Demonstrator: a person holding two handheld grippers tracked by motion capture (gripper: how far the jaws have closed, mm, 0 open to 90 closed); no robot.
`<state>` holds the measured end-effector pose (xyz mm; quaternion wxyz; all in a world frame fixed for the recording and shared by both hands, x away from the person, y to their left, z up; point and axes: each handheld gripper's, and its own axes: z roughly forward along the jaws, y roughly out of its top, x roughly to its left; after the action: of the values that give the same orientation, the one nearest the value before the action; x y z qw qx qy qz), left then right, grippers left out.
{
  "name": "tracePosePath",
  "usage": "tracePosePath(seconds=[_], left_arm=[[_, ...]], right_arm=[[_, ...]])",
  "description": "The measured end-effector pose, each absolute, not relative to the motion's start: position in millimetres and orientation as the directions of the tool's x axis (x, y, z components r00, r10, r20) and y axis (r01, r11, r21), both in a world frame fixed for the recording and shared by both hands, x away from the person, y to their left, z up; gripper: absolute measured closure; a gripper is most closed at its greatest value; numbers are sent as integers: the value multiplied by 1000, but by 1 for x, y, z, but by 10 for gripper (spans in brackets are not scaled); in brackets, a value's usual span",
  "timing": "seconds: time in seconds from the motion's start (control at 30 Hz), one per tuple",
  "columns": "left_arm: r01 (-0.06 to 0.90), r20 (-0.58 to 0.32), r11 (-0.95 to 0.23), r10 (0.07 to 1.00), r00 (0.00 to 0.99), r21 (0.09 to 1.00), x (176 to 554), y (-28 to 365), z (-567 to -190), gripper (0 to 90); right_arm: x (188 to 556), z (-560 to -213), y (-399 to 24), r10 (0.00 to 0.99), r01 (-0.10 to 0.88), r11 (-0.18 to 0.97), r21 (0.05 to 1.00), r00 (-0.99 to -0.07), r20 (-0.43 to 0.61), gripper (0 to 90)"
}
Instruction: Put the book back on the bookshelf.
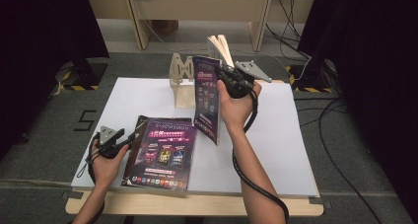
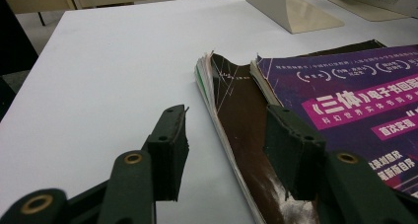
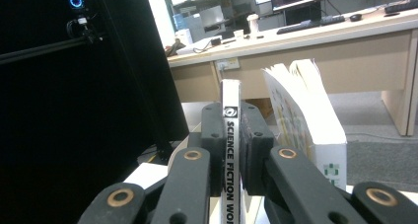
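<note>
The right gripper (image 1: 227,76) pinches a magazine (image 1: 207,98) by its spine and holds it upright above the white table (image 1: 286,135), just beside the bookend (image 1: 181,81) (a book (image 1: 220,45) leans there). The left gripper (image 2: 224,135) rests spread at the edge of the flat magazines (image 1: 160,152)

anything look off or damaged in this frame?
Yes. The lower magazine in the flat stack has a torn, ragged top edge and splayed pages. Behind the magazine that the right gripper holds upright, the book on the stand fans open at the top.
</note>
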<state>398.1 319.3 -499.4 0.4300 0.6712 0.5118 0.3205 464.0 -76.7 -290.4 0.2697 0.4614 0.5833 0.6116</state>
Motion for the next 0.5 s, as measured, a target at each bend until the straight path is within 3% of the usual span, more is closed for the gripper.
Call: tracePosePath(seconds=[0.5], left_arm=[[407,-5,-111,962,274,907,398,319,-500,509]], right_arm=[[476,-290,-69,887,182,-165,969,-402,227,836]])
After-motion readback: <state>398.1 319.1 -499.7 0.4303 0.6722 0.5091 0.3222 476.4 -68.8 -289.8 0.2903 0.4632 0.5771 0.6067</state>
